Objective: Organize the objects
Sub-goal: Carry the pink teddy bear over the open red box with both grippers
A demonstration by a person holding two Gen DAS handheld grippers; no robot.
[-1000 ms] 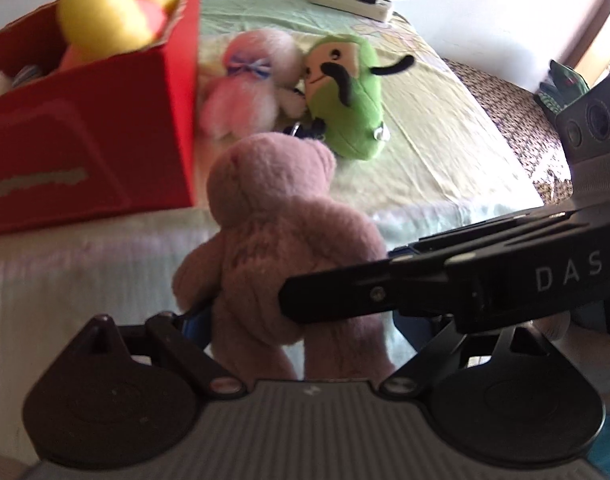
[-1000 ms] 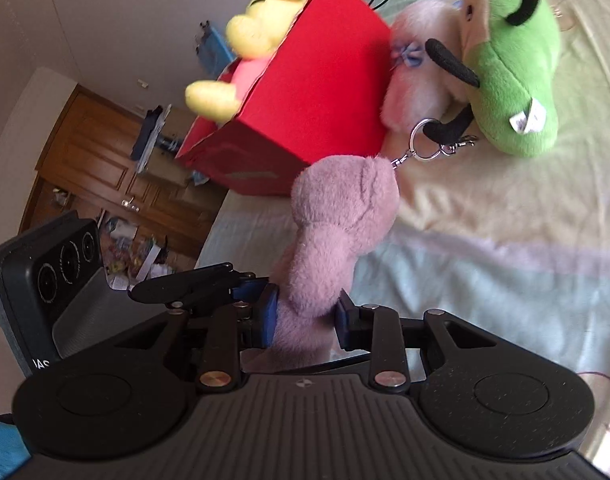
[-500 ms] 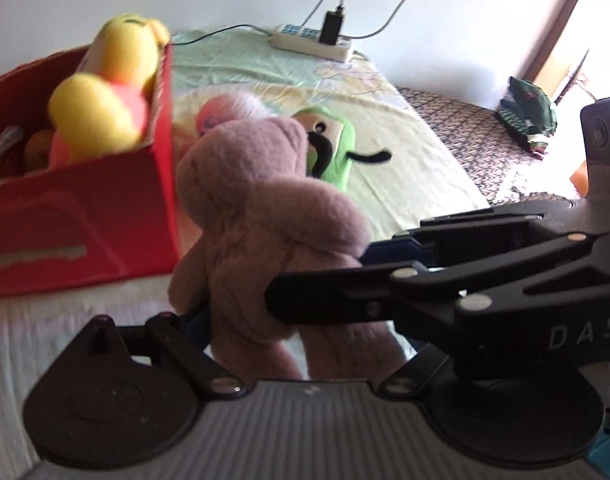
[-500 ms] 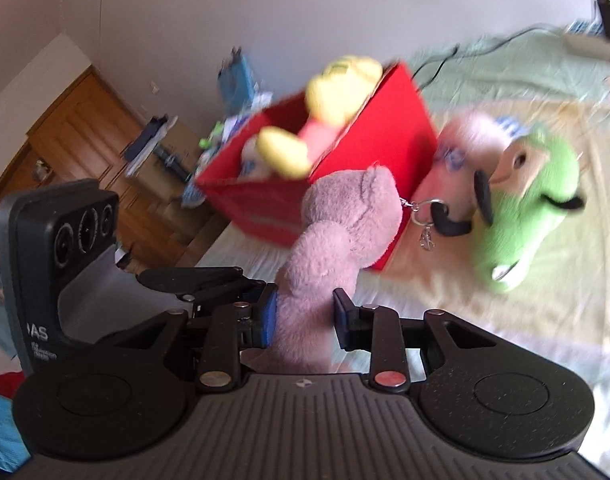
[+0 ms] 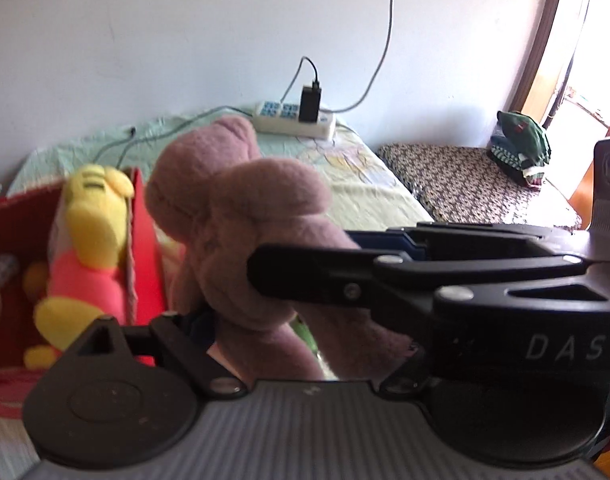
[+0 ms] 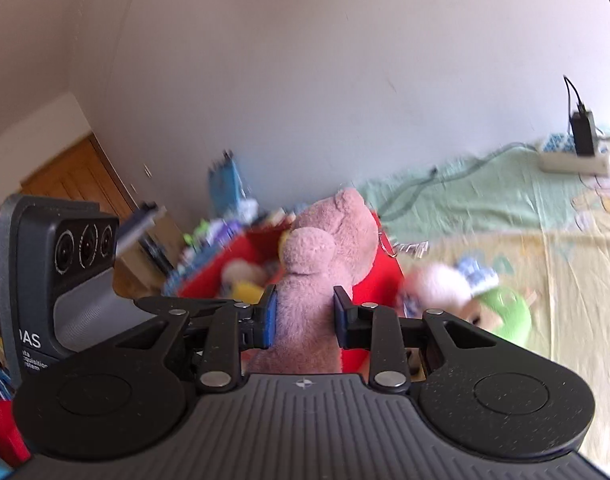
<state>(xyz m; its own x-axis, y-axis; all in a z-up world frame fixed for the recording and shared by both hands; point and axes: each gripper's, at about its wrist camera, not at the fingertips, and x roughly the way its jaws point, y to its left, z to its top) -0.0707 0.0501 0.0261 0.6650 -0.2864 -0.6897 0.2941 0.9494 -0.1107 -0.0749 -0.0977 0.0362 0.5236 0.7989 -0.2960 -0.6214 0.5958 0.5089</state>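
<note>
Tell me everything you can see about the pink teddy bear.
The pink teddy bear is dusty mauve plush with small rounded ears and stubby limbs. It is upright, off the bed, seen from behind. The right gripper is shut on its body; the left gripper also pinches it low down. Beyond it is the red box.

Clamped between the right tool's (image 6: 305,318) blue, rubbery-looking pads (image 6: 270,316) is a mauve plush bear (image 6: 325,256) of matt, nubbly fleece. Both tools have matt black plastic bodies with ribbed grey housings and bright metal rivets; the left tool (image 5: 261,320) is largely hidden by the bear. Ahead of them, the red box (image 5: 145,240) looks like smooth cardboard, holding a soft yellow-and-pink plush (image 5: 93,240). The bed (image 6: 505,208) wears thin, creased printed cloth. Far ahead, the power strip (image 5: 293,120) is glossy white plastic.
</note>
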